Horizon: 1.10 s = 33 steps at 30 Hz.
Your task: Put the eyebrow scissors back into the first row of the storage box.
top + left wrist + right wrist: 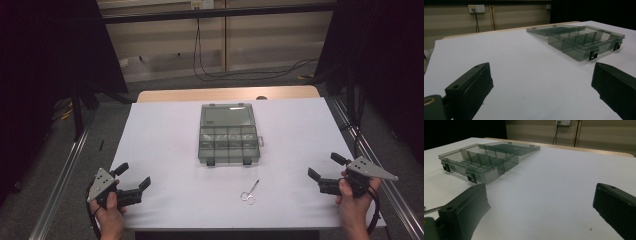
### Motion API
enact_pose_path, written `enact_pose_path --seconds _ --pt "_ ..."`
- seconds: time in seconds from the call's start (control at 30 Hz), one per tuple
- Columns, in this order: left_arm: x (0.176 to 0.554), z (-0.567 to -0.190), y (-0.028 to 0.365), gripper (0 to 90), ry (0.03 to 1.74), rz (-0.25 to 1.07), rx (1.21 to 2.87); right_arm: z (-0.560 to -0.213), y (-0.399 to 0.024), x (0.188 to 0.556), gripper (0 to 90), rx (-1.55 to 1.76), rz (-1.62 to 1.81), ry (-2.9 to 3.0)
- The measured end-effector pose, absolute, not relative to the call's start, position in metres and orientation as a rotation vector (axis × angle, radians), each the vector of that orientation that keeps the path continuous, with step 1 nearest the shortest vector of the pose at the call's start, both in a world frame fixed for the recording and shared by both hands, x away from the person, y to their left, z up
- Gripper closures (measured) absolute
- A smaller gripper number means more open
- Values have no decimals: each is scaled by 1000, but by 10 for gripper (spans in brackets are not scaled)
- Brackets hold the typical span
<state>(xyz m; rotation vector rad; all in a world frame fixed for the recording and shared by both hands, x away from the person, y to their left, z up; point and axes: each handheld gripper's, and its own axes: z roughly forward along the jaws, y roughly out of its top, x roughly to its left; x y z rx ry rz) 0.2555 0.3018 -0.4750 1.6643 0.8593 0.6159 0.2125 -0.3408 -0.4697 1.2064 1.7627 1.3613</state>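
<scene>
The table (165, 150), covered by a white sheet, carried a clear grey compartment box (228, 142) near its middle, lid folded back flat toward the far edge, two latches hanging at the near wall. The compartments looked empty as far as could be told. A small pair of scissors (249, 192) lay flat on the sheet just in front of the box, handles toward the person, well apart from both tools.

The left tool (134, 181) sat at the near left corner, jaws spread wide, nothing between them. The right tool (326, 166) sat at the near right edge, jaws likewise wide apart and empty. In both gripper views the box stood ahead with bare sheet between the jaws.

Risks, as judged: the scissors lay flat and thin on the sheet, so jaws closing on them could slide off or pinch and drag the sheet. The box looked light; a nudge on its near wall could push it or swing the loose lid.

Writing: a pale label (491, 175) on the box's side wall, too small to read. No brand was legible.
</scene>
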Motion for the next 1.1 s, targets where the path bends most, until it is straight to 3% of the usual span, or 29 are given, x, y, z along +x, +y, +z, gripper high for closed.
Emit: enact_pose_path --seconds 0.43,1.1 --pt "255 -476 300 31 856 614 1666 -456 -327 214 0 1117 1363 1844" --pt "253 -477 298 33 833 626 1693 -433 -264 230 0 910 1311 2167"
